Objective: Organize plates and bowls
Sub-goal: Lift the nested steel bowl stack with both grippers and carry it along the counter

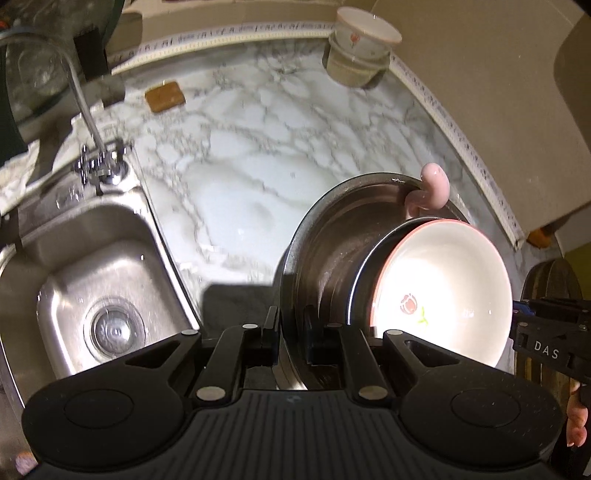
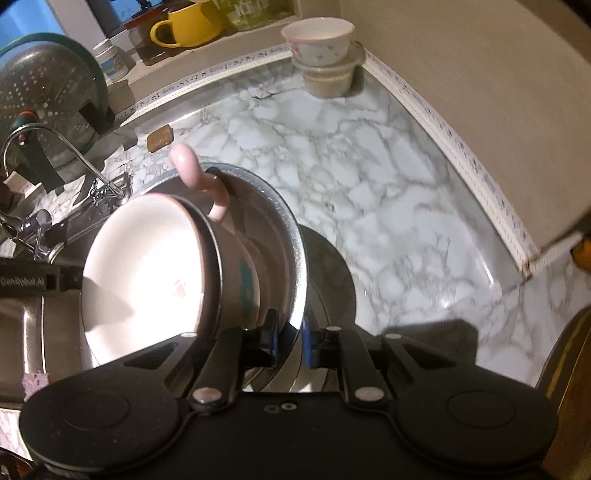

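Right of the sink (image 1: 92, 258), above the marble counter (image 1: 258, 166): steel bowl (image 1: 325, 251) tilted on edge, rim pinched by left gripper (image 1: 291, 332) and right gripper (image 2: 290, 339), white flowered bowl (image 1: 443, 280) and pink spoon (image 1: 432, 188) nested inside.

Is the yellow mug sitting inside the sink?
No, the yellow mug stands up on the ledge behind the marble counter, away from the sink.

The colander (image 2: 40, 92) gets cut off at the upper left edge of the right wrist view. White bowl (image 1: 443, 280) hides most of the pink spoon (image 1: 430, 190), and its flower print is blown out.
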`<action>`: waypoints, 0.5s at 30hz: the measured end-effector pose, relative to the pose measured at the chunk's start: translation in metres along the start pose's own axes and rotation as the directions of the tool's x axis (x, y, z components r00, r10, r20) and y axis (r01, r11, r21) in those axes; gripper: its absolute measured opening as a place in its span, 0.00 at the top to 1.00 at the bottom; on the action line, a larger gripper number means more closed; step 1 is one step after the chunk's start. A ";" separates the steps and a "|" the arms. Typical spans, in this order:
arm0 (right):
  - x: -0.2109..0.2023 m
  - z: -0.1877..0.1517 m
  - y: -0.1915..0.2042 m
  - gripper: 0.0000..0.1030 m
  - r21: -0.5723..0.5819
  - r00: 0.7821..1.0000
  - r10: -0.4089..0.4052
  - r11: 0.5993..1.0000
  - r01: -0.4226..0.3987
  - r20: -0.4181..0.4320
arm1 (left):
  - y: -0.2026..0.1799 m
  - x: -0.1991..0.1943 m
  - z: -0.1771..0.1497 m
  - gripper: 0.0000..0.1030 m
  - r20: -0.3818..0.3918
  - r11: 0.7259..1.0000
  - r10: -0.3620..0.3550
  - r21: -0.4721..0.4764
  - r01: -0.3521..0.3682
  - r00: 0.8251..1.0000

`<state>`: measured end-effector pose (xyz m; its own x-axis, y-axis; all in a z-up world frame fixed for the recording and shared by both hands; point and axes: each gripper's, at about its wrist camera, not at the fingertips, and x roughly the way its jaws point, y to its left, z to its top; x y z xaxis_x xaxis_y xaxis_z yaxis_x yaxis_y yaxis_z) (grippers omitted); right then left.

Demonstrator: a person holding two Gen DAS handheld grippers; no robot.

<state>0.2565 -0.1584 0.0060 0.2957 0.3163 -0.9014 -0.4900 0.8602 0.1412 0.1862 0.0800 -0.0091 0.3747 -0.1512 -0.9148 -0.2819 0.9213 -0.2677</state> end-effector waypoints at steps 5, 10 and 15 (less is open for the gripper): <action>0.001 -0.017 -0.001 0.87 -0.009 1.000 -0.009 1.000 0.009 -0.018 | -0.004 0.006 -0.015 0.89 -0.023 1.000 0.009 0.021 -0.008 1.000; 0.004 -0.027 -0.004 0.87 0.006 1.000 -0.006 1.000 0.006 -0.029 | -0.005 0.013 -0.023 0.89 -0.037 1.000 0.016 0.026 -0.015 0.999; 0.009 -0.034 -0.005 0.87 0.005 0.999 -0.008 1.000 0.008 -0.040 | -0.006 0.019 -0.027 0.89 -0.048 0.999 0.026 0.033 -0.025 0.999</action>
<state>0.2340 -0.1731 -0.0164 0.2668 0.2931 -0.9181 -0.4834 0.8648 0.1356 0.1707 0.0616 -0.0329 0.3246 -0.1437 -0.9349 -0.2619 0.9361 -0.2348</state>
